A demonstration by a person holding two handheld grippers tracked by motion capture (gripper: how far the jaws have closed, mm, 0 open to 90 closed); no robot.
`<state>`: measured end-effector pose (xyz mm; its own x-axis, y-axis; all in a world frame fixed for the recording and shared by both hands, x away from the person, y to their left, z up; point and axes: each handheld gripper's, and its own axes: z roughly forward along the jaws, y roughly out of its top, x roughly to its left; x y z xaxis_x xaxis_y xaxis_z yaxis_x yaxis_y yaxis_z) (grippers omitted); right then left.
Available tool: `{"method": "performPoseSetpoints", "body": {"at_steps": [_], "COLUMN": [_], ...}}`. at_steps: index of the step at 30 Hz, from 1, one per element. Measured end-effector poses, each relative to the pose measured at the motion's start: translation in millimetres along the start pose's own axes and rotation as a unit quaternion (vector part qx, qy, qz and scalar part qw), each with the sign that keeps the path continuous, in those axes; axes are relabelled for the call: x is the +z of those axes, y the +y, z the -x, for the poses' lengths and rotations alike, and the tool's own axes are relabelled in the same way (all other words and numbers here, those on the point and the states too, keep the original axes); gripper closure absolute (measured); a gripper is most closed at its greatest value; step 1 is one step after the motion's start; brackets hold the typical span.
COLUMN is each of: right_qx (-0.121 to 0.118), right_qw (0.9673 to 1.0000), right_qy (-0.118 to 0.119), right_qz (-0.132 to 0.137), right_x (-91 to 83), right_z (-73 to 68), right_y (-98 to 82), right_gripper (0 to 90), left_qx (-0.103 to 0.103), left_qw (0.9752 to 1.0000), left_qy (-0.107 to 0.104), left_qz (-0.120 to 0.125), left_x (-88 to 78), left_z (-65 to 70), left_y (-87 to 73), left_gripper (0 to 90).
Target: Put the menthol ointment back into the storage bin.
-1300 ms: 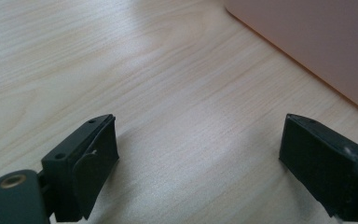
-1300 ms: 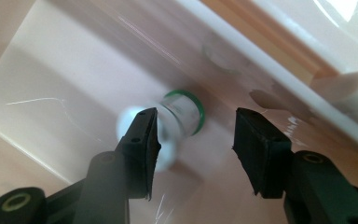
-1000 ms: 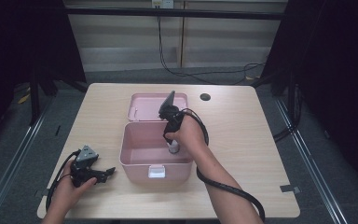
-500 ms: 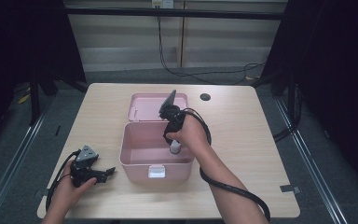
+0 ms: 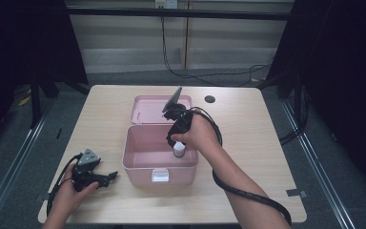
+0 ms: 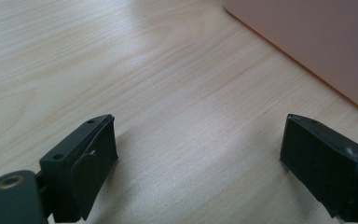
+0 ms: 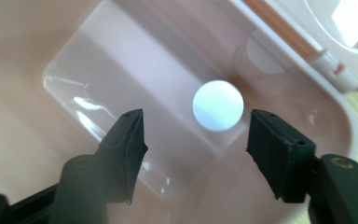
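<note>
Light wood-grain table [image 5: 248, 124], rectangular, corners rounded; pink box [image 5: 143, 164] stands open near the middle; its lid [image 5: 145, 110] lies flat just behind, touching it; small dark round mark [image 5: 209, 99] near the far edge.

the person's hand hides most of the right hand-held gripper [image 5: 175, 143] in the high view. the white bottle [image 7: 218, 105] shows just its round top in the right gripper view. the pink box [image 6: 317, 42] is cut off by the picture's edge in the left gripper view.
</note>
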<state>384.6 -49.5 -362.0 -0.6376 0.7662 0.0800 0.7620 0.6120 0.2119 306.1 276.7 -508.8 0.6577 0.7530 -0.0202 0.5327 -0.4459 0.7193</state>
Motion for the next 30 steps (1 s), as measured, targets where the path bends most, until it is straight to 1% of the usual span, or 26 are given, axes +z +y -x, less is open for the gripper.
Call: {"method": "performPoseSetpoints", "body": {"at_steps": [1, 2, 3, 6, 7, 8, 9, 10, 11, 15, 17, 21, 22, 24, 30], "right_qx": [-0.013, -0.013, -0.017, -0.024, -0.032, -0.032, -0.039, -0.036, -0.041, -0.051, -0.062, -0.063, -0.069, -0.069, -0.081], "right_qw": [0.9999, 0.9999, 0.9998, 0.9997, 0.9994, 0.9994, 0.9992, 0.9992, 0.9989, 0.9984, 0.9977, 0.9975, 0.9971, 0.9971, 0.9961], "right_qy": [-0.003, -0.003, -0.004, 0.007, 0.006, 0.006, 0.009, 0.012, 0.014, 0.014, 0.011, 0.014, 0.012, 0.012, 0.006], "right_qz": [-0.001, -0.001, -0.002, 0.005, 0.007, 0.007, 0.007, 0.009, 0.014, 0.02, 0.024, 0.03, 0.03, 0.03, 0.032], "right_x": [-4.1, -4.1, -6.4, -14.0, -18.2, -18.2, -20.6, -23.3, -28.3, -35.0, -40.2, -44.5, -45.9, -47.6, -54.1], "right_z": [1.0, 1.0, 1.5, 4.1, 5.6, 5.6, 7.1, 7.5, 10.1, 14.4, 18.4, 20.9, 22.7, 24.1, 29.6], "right_y": [-2.8, -2.8, -4.0, -7.6, -10.3, -10.3, -11.7, -12.9, -15.7, -20.3, -25.7, -30.5, -32.7, -36.1, -46.2], "right_gripper": [33.7, 33.7, 33.4, 31.3, 30.0, 30.0, 29.8, 29.2, 28.2, 26.6, 25.4, 24.2, 24.0, 23.8, 22.2], "left_qx": [0.0, 0.0, 0.0, 0.0, 0.001, 0.0, 0.0, 0.0, 0.0, 0.0, 0.0, 0.0, 0.001, 0.0, 0.0], "left_qw": [1.0, 1.0, 1.0, 1.0, 1.0, 1.0, 1.0, 1.0, 1.0, 1.0, 1.0, 1.0, 1.0, 1.0, 1.0], "left_qy": [0.0, 0.0, 0.0, 0.0, 0.0, 0.0, 0.0, 0.0, 0.0, 0.0, 0.0, 0.0, 0.0, 0.0, 0.0], "left_qz": [0.0, 0.0, 0.0, 0.0, 0.0, 0.0, 0.0, 0.0, 0.0, 0.0, 0.0, 0.0, 0.0, 0.0, 0.0], "left_x": [0.0, 0.0, 0.0, 0.0, 0.0, 0.0, 0.0, 0.0, 0.0, 0.0, 0.0, 0.0, 0.0, 0.0, 0.0], "left_z": [0.0, 0.0, 0.0, 0.0, -0.1, 0.0, 0.0, 0.0, 0.0, 0.0, 0.0, 0.0, 0.0, 0.0, 0.0], "left_y": [0.0, 0.0, 0.0, 0.0, 0.0, 0.0, 0.0, 0.0, 0.0, 0.0, 0.0, -0.1, 0.0, -0.1, 0.0], "left_gripper": [10.2, 10.1, 10.1, 10.1, 10.1, 10.1, 10.1, 10.2, 10.1, 10.2, 10.2, 10.2, 10.1, 10.1, 10.1]}}
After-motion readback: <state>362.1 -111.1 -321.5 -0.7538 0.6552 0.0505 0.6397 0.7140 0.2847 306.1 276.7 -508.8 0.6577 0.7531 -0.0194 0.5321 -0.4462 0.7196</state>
